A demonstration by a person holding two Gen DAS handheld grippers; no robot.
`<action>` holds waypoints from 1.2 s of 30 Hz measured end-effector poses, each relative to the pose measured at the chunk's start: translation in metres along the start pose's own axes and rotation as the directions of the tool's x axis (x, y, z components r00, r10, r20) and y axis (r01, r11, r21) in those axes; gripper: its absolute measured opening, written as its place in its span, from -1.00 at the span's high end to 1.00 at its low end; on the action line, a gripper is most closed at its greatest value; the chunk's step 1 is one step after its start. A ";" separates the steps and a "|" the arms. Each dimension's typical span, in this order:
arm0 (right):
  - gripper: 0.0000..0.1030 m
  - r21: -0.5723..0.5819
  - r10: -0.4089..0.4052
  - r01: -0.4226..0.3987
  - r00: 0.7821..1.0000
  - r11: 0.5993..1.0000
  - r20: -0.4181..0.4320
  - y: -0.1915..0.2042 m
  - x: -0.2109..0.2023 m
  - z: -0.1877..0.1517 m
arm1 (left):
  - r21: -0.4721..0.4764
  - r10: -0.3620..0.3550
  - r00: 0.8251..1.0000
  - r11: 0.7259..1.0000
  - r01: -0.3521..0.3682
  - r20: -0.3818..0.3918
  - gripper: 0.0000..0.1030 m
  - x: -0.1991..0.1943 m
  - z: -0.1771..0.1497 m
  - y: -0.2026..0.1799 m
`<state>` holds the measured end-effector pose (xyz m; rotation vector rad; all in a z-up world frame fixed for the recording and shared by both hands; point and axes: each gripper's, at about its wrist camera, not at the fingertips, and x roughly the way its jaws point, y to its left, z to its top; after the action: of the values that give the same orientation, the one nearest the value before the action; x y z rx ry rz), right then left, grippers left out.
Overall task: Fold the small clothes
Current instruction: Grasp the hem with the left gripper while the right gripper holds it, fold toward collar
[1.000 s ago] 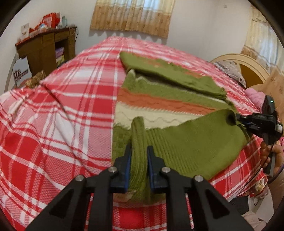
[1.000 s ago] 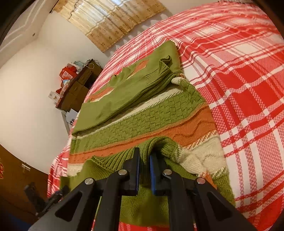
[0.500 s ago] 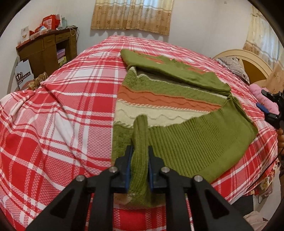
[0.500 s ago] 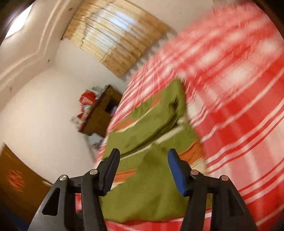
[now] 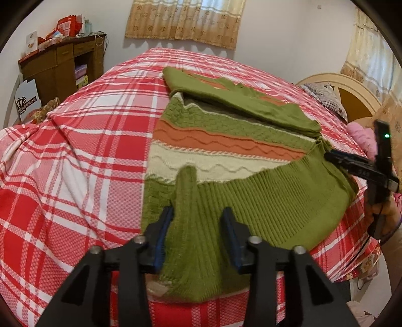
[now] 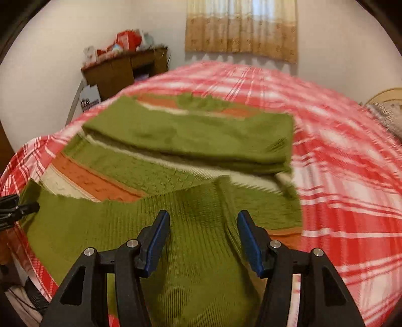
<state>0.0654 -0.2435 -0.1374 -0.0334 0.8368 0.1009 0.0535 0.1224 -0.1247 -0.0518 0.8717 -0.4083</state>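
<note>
Closest in the left wrist view, the left gripper [image 5: 197, 232] has its two blue-padded fingers [image 5: 163, 234] spread apart. A raised ridge of green knit runs between them, and neither pad presses on it. That ridge belongs to a knitted sweater [image 5: 226, 151] lying on a bed covered by a red and white plaid bedspread [image 5: 75, 163]. The sweater's green ribbed hem [image 5: 271, 203] is folded up over its lower body, forming a wide flap at the near edge of the bed. Beyond the flap lie bands of cream, orange and textured green knit. At the sweater's far end, a green sleeve [image 5: 238, 100] is folded across the chest.

To the right in this view, the right gripper [image 5: 351, 166] appears as a black tool held in a hand [image 5: 384, 211], just beside the right corner of the hem flap. Whether it touches the fabric cannot be told.

In the right wrist view, which is blurred, the right gripper [image 6: 203, 237] also has its fingers [image 6: 157, 241] wide apart, hovering over the ribbed hem [image 6: 176, 226] and holding nothing. The folded sleeve [image 6: 201, 135] lies beyond it, and the left gripper's black tip [image 6: 15, 208] shows at the left edge.

Far left, a brown wooden cabinet [image 5: 60, 68] stands against the wall with red boxes [image 5: 67, 25] on top. A patterned beige curtain [image 5: 186, 20] hangs on the far wall. At the far right are a cream headboard [image 5: 339, 85] and a pink pillow [image 5: 361, 138].
</note>
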 end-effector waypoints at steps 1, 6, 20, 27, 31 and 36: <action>-0.11 0.002 0.003 -0.003 1.000 1.000 -0.016 -0.002 0.006 -0.002 | -0.001 0.008 1.000 1.000 -0.008 -0.001 0.57 0.000 0.000 0.001; 0.63 0.002 -0.026 0.026 1.000 1.000 -0.003 -0.004 0.000 -0.004 | -0.019 -0.001 1.000 1.000 0.001 -0.001 0.71 -0.002 0.004 0.005; 0.74 0.076 -0.022 0.021 1.000 0.997 0.007 -0.011 -0.011 -0.012 | -0.013 -0.013 1.000 1.000 0.013 -0.011 0.49 0.007 0.006 0.006; -0.19 -0.017 -0.090 0.090 0.996 0.996 -0.022 -0.004 0.000 -0.003 | 0.027 0.015 1.000 1.000 -0.014 -0.013 0.43 0.007 0.006 -0.004; 0.02 0.065 -0.026 0.028 0.999 0.998 -0.022 -0.017 0.002 -0.005 | -0.011 -0.003 1.000 1.000 0.003 -0.019 0.69 0.006 0.007 0.000; 0.81 0.030 -0.005 0.006 1.000 1.000 -0.015 -0.006 -0.011 -0.007 | -0.039 0.002 1.000 0.999 -0.003 -0.031 0.79 0.005 0.010 0.001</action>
<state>0.0539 -0.2510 -0.1343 -0.0085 0.8528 0.0829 0.0639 0.1202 -0.1220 -0.0801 0.9097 -0.3904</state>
